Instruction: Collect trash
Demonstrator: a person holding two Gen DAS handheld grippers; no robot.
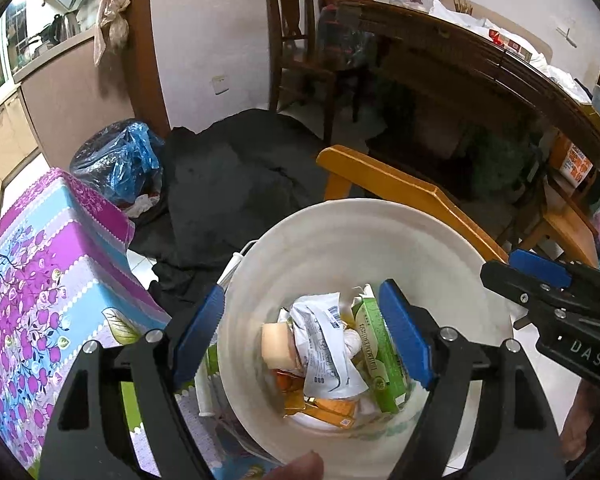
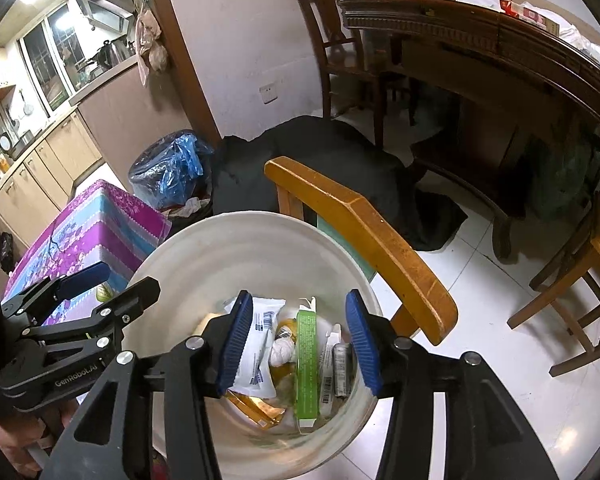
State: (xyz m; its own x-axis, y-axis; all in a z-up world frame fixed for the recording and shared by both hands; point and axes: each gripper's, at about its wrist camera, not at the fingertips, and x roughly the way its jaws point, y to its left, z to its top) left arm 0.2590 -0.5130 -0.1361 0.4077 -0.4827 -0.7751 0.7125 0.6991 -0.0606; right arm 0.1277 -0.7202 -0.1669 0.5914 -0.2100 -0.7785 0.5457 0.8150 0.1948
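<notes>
A white bucket [image 1: 340,210] [image 2: 240,218] holds the trash: a green carton [image 1: 380,356] [image 2: 307,364], a white printed wrapper [image 1: 328,344] [image 2: 260,344], orange packets [image 1: 332,408] [image 2: 256,404] and a pale sponge-like block [image 1: 276,344]. My left gripper [image 1: 300,290] hangs open over the bucket, its left finger outside the rim and nothing between its pads. My right gripper [image 2: 299,295] is open above the bucket's inside, also with nothing in it. Each gripper's fingers [image 1: 540,268] [image 2: 84,274] show at the edge of the other's view.
A table with a purple and blue floral cloth [image 1: 40,280] [image 2: 100,224] lies left of the bucket. A yellow wooden chair back [image 1: 400,196] [image 2: 360,232] stands just behind it. Farther off are a bin with a blue bag [image 2: 168,168], black cloth [image 1: 236,184] on the floor and a dark wooden table [image 2: 480,40].
</notes>
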